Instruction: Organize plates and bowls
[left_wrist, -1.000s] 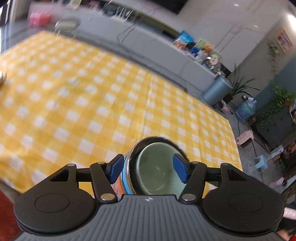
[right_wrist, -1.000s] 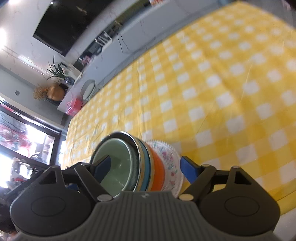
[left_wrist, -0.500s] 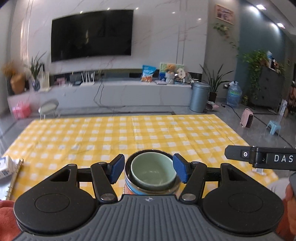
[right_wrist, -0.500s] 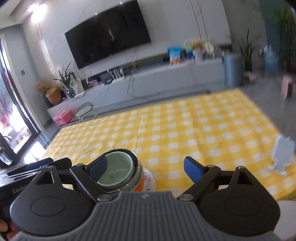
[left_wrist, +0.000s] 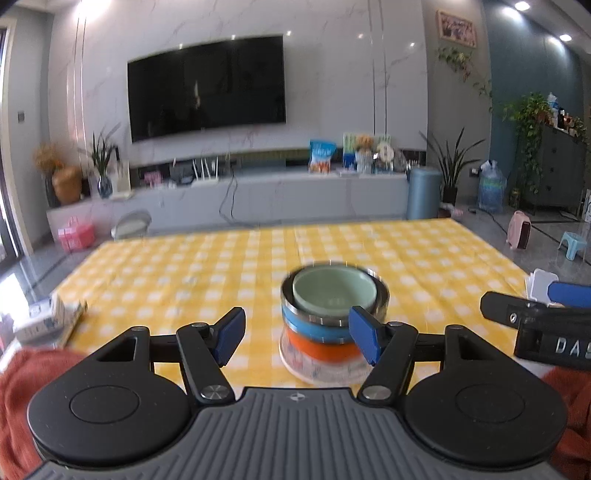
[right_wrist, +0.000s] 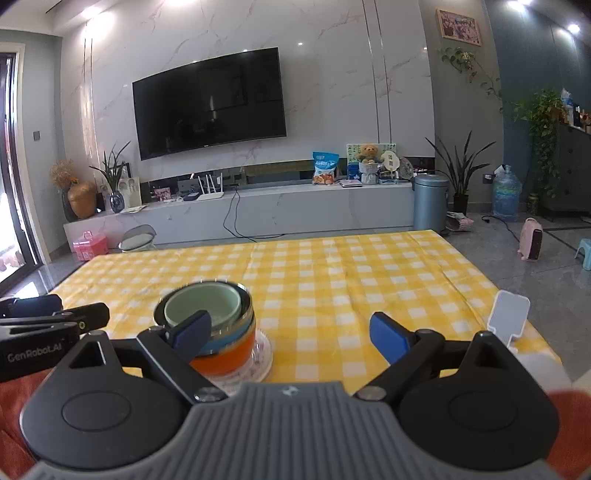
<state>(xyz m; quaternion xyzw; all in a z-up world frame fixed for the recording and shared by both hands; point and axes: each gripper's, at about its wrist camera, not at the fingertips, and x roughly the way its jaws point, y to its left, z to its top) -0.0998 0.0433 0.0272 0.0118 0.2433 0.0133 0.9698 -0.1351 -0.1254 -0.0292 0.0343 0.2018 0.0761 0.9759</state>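
Observation:
A stack of bowls (left_wrist: 332, 317) stands on the yellow checked tablecloth (left_wrist: 184, 273): a pale green bowl inside a steel one, over a blue and an orange bowl, on a floral plate (left_wrist: 317, 369). My left gripper (left_wrist: 297, 336) is open and empty, drawn back just short of the stack, which is behind its right finger. In the right wrist view the stack (right_wrist: 210, 328) is behind the left finger of my right gripper (right_wrist: 291, 334), which is open and empty.
A small box and booklet (left_wrist: 48, 317) lie at the cloth's left edge. A white phone stand (right_wrist: 508, 317) is at the right edge. Beyond the table are a TV console, a blue bin (right_wrist: 430, 201) and plants.
Both grippers levelled out, then drew back from the stack. The left gripper opened wider and let the stack go; it now stands on the cloth.

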